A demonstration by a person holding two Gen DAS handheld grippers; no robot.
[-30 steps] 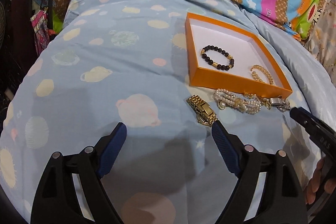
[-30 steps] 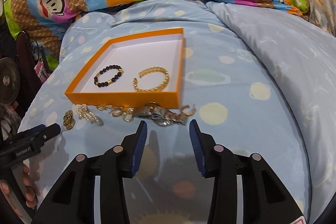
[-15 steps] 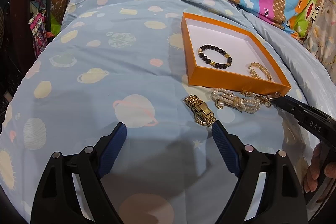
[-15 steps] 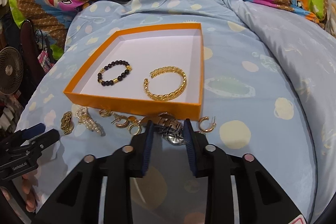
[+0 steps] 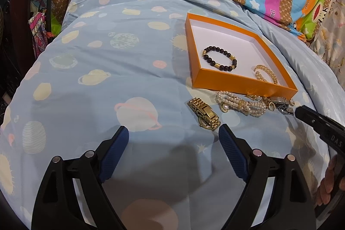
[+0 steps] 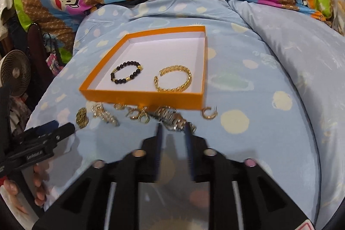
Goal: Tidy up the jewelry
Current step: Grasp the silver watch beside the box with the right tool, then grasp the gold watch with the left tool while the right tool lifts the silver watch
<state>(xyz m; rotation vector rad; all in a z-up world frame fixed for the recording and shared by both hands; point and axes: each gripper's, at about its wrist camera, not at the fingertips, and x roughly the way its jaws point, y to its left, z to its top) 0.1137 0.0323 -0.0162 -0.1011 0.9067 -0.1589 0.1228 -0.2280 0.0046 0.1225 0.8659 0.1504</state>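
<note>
Both grippers showing black plastic frames w/ ribbed blue pads (image 5: 231, 155), silver round rivets; white lettering on left gripper (image 6: 38, 156); bare-skinned fingers (image 5: 328, 182) showing near right edge.

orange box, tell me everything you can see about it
The orange box is a shallow, square, open tray, seemingly cardboard, with orange walls and a plain white inside. It lies flat on the blue planet-print bedding. Inside rest a dark beaded bracelet with gold spacers and, to its right, an open gold cuff bangle, apart from each other. Loose jewelry lies along the outside of its near wall, including a silver watch that the right gripper is at. Neither gripper touches the box.
</note>
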